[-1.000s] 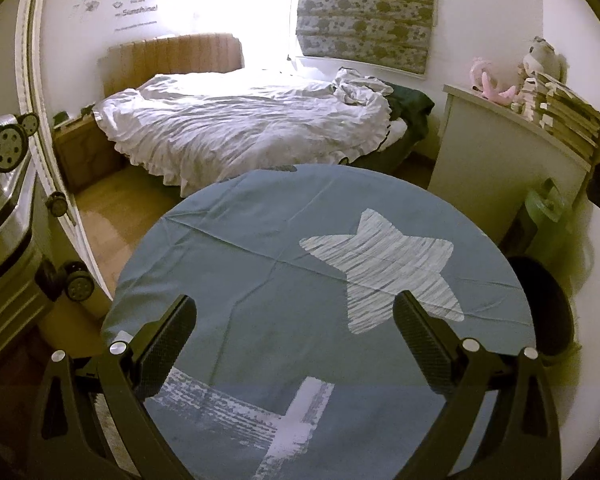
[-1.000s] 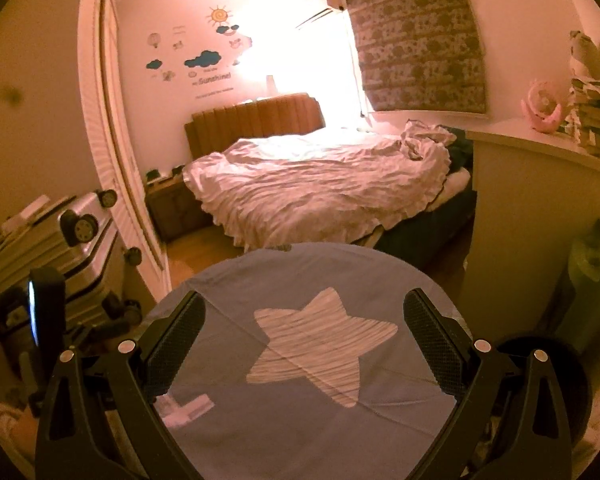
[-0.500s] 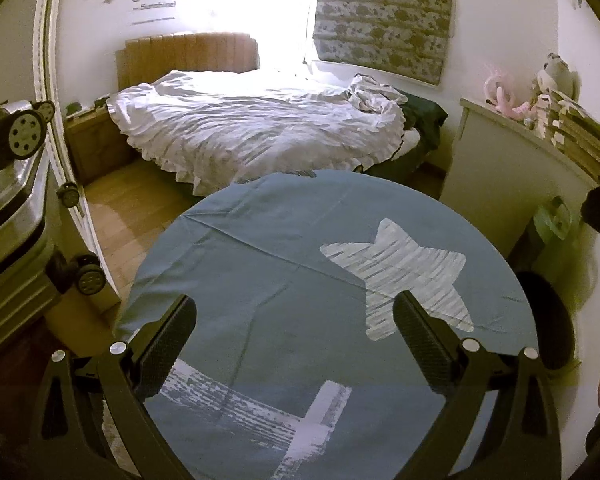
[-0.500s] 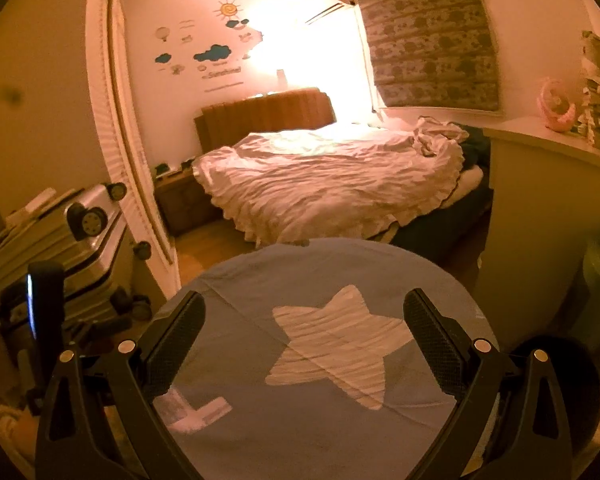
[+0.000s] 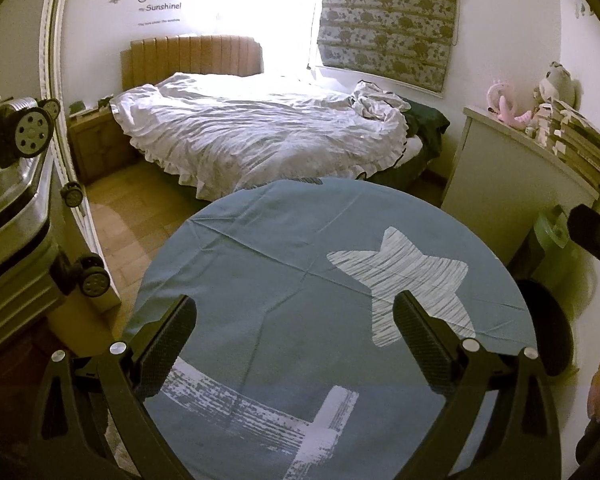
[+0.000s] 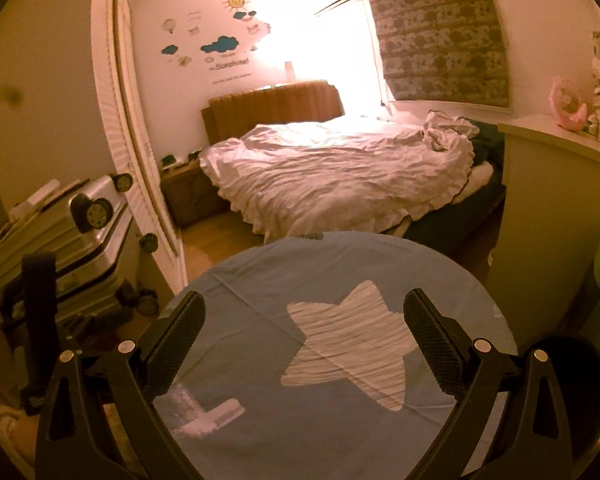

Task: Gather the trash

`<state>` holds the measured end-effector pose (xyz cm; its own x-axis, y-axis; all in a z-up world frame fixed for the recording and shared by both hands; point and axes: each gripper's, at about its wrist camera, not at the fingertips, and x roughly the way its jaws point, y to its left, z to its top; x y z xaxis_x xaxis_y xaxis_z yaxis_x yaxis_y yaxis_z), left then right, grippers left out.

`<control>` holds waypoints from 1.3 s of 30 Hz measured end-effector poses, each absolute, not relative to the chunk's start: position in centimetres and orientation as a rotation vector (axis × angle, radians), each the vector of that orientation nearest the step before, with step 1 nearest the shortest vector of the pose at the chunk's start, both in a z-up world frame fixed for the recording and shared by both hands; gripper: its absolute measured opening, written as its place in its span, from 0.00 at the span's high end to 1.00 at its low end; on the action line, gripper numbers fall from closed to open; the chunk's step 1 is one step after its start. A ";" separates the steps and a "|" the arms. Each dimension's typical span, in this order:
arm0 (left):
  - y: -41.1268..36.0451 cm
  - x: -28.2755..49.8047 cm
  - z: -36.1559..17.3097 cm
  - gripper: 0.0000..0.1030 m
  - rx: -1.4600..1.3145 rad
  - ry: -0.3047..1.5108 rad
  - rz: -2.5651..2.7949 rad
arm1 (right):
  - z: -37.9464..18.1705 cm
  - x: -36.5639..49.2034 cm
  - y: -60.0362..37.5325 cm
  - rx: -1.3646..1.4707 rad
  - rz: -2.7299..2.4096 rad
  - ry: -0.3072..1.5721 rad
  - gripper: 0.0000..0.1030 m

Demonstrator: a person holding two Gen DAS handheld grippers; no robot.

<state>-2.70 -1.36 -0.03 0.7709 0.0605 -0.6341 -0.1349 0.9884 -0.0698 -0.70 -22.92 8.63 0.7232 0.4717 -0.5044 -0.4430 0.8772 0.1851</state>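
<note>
Above the star-print tablecloth (image 5: 260,280), both claws spread, now nearer the bed (image 5: 260,136).

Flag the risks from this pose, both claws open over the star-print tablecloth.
1. No trash shows on the tablecloth or elsewhere, so a grasp now would likely pinch only fabric and drag it.
2. The left claw and right claw hang over the same round table; the right one already shows at the left view's right edge, so they could collide.
3. The black bin sits low beside the table, mostly hidden; a drop could miss.
</note>
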 end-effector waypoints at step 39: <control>-1.1 -2.3 -0.2 0.05 -0.103 0.656 0.100 | 7.4 -0.5 -23.4 0.083 0.487 0.594 0.05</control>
<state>-2.29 -1.11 -0.22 0.7881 0.0606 -0.6125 -0.1254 0.9901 -0.0634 -0.46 -23.41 7.40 0.7196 0.4635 -0.5170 -0.4165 0.8839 0.2127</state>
